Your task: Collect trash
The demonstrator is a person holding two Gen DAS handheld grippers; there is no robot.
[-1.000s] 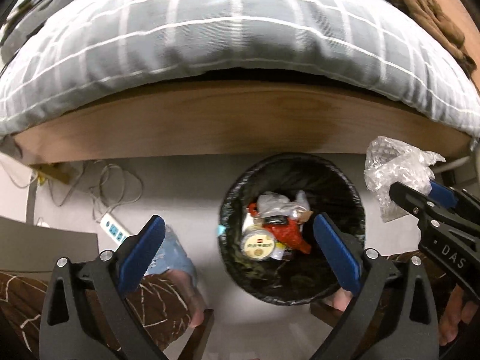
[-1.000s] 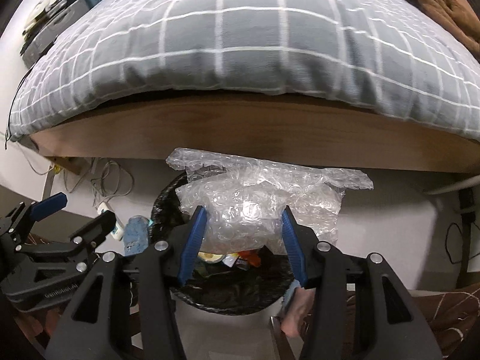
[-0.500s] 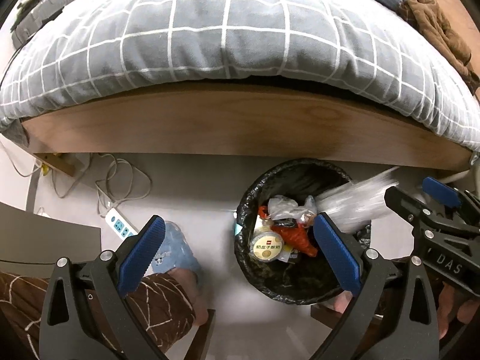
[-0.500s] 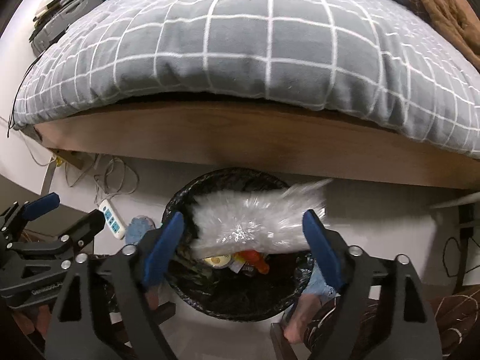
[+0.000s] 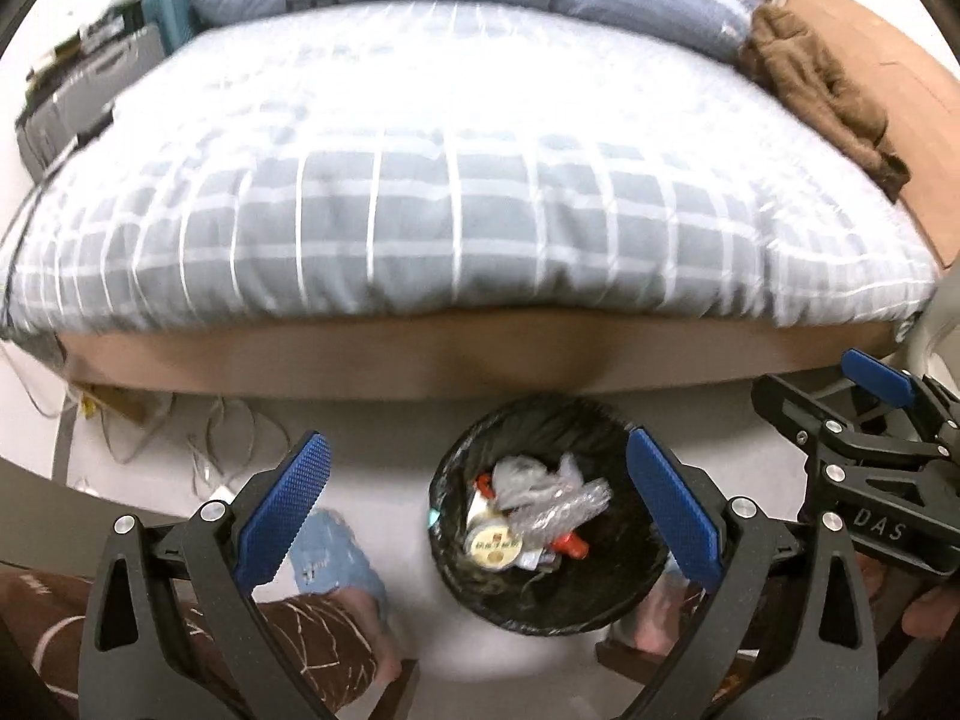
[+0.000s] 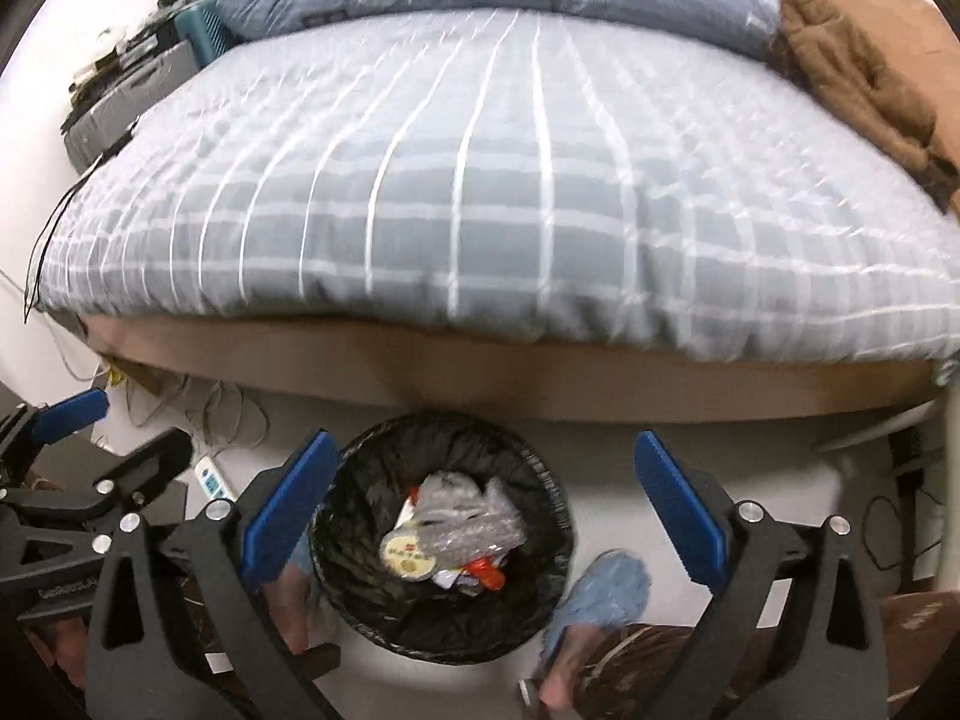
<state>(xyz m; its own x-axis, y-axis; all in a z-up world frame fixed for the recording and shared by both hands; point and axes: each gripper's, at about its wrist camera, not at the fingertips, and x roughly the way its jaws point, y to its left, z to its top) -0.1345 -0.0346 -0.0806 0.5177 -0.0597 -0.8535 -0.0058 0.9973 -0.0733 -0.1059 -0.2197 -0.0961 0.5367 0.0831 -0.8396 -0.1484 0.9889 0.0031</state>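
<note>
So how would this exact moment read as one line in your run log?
right gripper: jaws opening, nothing between | left gripper: open, empty | bubble wrap: in trash bin | bin beside bed

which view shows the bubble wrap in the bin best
The left wrist view: the bubble wrap lies sharp and unobstructed on top of the trash. The right wrist view shows it too, slightly blurrier but whole.
</note>
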